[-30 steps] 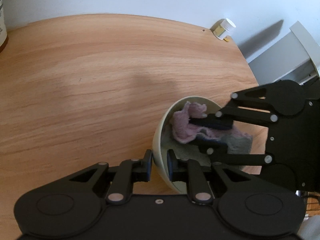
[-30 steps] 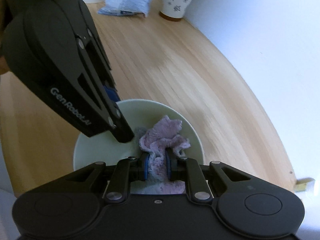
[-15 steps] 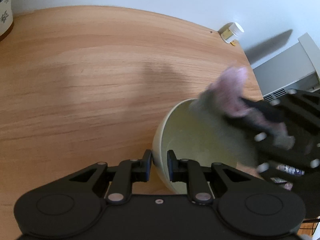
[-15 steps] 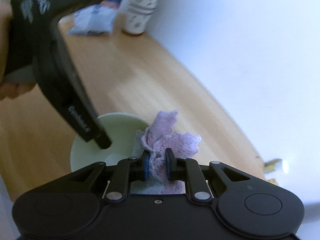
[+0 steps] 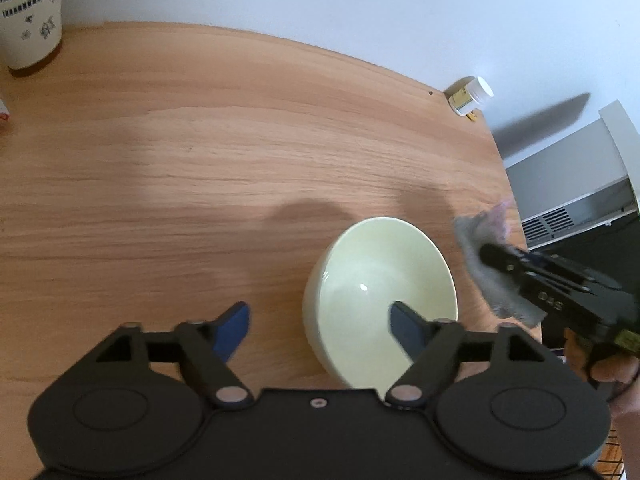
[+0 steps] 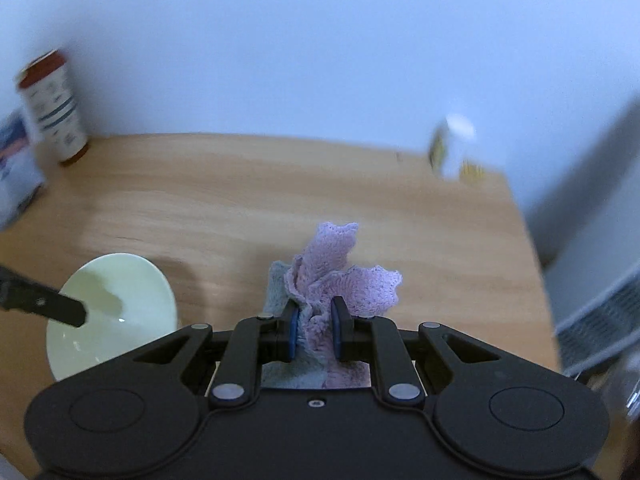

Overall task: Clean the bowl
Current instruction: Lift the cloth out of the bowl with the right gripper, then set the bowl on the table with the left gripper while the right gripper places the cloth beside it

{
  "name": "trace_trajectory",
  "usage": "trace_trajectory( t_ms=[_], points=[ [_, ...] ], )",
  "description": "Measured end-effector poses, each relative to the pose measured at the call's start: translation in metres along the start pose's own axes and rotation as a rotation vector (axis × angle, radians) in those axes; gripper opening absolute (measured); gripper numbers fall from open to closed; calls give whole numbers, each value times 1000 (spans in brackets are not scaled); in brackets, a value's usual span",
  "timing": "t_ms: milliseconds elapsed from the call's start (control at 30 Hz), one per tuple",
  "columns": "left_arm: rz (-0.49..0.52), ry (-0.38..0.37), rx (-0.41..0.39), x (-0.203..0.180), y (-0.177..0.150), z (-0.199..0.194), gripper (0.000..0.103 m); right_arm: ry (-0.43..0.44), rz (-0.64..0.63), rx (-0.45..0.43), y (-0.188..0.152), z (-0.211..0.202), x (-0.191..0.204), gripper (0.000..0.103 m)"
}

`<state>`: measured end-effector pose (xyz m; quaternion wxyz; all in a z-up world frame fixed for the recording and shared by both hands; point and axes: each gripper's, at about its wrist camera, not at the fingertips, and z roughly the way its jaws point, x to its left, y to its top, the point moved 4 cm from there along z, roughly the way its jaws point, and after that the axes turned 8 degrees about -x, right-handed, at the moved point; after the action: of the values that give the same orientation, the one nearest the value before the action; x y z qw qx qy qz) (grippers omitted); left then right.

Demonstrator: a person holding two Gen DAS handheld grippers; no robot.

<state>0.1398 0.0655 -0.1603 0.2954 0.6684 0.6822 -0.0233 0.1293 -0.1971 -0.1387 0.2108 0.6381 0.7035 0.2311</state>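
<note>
On the near right part of the wooden bench (image 5: 240, 152), a pale green bowl (image 5: 380, 280) is being left upright and empty. It is being straddled by the left tongs (image 5: 320, 328), whose jaws are opening: one blue pad (image 5: 234, 328) is being held outside the bowl's left wall and the other over its inside, neither pressing on it. To the right of the bowl, near the bench edge, a pink and grey cloth (image 6: 340, 280) is being kept clamped between the closed right tongs (image 6: 316, 332), clear of the bowl. A patterned cup (image 5: 30, 12) is being seen at the far left, and a small white-capped bottle (image 5: 470, 96) at the far right corner.
</note>
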Motion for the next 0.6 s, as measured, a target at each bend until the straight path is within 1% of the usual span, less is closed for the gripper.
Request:
trace_trajectory(
  t_ms=[33, 100, 167, 267, 367, 433, 467, 500, 567, 600],
  points=[
    [-3, 2, -4, 0, -1, -2, 99, 7, 36, 15, -6, 7, -3, 18],
    [-7, 9, -8, 0, -1, -5, 99, 10, 84, 35, -16, 11, -14, 18],
    [-17, 36, -17, -2, -4, -9, 102, 12, 126, 53, -23, 21, -19, 18],
    [-24, 53, -28, -10, -10, -14, 102, 19, 134, 83, -30, 34, -21, 18],
    [-49, 66, -36, -20, -15, -19, 102, 34, 125, 84, -35, 39, -20, 19],
    [-68, 71, -39, -26, -17, -20, 102, 52, 105, 85, -35, 40, -19, 28],
    [-65, 87, -48, -31, -19, -23, 102, 60, 92, 87, -36, 40, -17, 36],
    [-61, 111, -62, -38, -23, -27, 102, 68, 77, 87, -36, 38, -15, 41],
    [-45, 138, -78, -47, -27, -33, 102, 86, 46, 85, -36, 32, -12, 44],
    [-35, 160, -88, -53, -31, -38, 103, 91, 36, 82, -36, 27, -11, 47]
  ],
)
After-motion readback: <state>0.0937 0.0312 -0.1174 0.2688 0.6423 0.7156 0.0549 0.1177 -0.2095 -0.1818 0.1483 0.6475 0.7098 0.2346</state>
